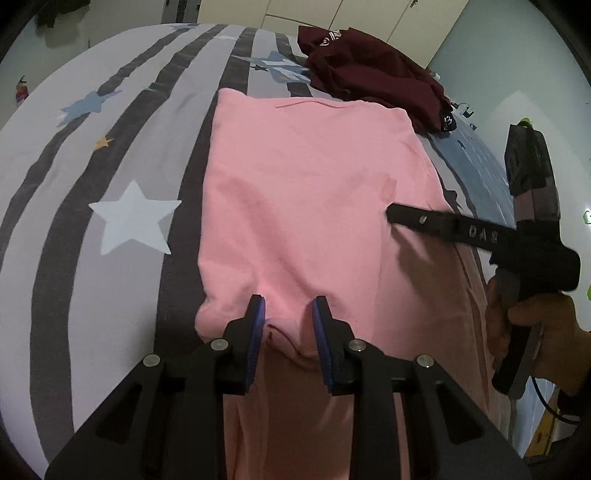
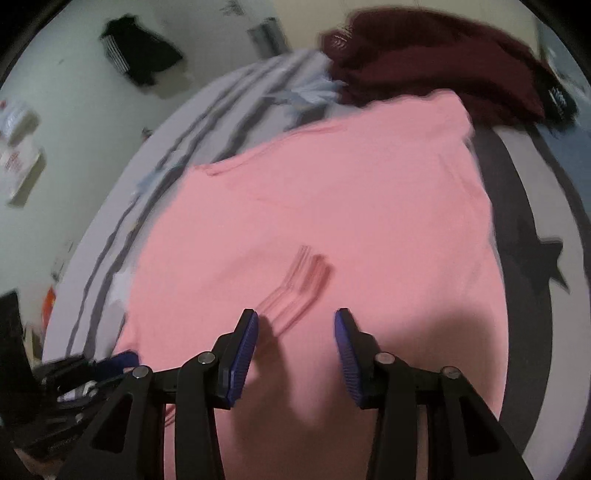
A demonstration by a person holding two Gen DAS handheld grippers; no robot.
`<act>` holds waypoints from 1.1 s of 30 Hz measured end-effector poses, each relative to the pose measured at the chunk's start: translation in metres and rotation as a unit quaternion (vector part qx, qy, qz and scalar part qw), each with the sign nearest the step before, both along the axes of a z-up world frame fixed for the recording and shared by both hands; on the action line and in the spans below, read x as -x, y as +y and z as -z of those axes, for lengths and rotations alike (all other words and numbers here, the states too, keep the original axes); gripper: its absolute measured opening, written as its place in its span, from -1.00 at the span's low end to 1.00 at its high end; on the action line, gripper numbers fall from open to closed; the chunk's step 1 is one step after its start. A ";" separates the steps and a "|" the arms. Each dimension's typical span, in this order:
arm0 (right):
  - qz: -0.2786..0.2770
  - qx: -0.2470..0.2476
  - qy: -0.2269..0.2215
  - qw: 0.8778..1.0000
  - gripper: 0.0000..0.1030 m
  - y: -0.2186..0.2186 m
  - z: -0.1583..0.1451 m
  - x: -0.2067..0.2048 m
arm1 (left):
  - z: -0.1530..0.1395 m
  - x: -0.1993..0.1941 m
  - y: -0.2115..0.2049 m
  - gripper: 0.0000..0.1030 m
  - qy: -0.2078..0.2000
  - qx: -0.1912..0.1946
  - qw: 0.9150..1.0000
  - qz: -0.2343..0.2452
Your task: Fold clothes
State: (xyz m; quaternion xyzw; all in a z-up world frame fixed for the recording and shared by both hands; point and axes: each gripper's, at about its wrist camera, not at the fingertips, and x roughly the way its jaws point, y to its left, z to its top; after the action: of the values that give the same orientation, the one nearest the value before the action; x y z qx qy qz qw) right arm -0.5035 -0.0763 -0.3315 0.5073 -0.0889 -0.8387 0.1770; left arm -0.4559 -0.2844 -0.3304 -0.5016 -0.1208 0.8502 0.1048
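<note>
both tongs, left (image 1: 288,308) and right (image 2: 295,323), hover parted over pink shirt (image 1: 303,192).

This is a home bedroom. A bed (image 1: 110,155) fills both views, covered by a grey striped sheet printed with stars. Clothes lie on it: a pink garment (image 1: 303,184) and a crumpled maroon garment (image 1: 369,74). Pale cupboard doors (image 1: 332,14) stand behind the bed.
</note>
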 end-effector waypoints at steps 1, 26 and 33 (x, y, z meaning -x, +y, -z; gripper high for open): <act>0.007 0.006 -0.001 1.000 -0.46 0.005 0.000 0.001 | -0.002 0.000 -0.002 -0.55 -0.001 -0.003 1.000 0.001; 0.095 0.001 0.002 0.995 -0.07 0.097 -0.028 0.094 | -0.028 0.173 -0.045 -0.21 0.010 0.009 0.999 -0.043; 0.091 -0.026 -0.038 0.995 -0.07 0.083 -0.008 0.145 | 0.005 0.217 -0.034 -0.21 -0.056 0.035 0.997 -0.039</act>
State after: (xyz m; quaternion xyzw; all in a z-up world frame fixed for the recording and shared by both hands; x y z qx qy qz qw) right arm -0.6483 0.0064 -0.3232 0.5326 -0.1195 -0.8337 0.0830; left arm -0.6733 -0.3187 -0.3350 -0.5468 -0.1159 0.8278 0.0471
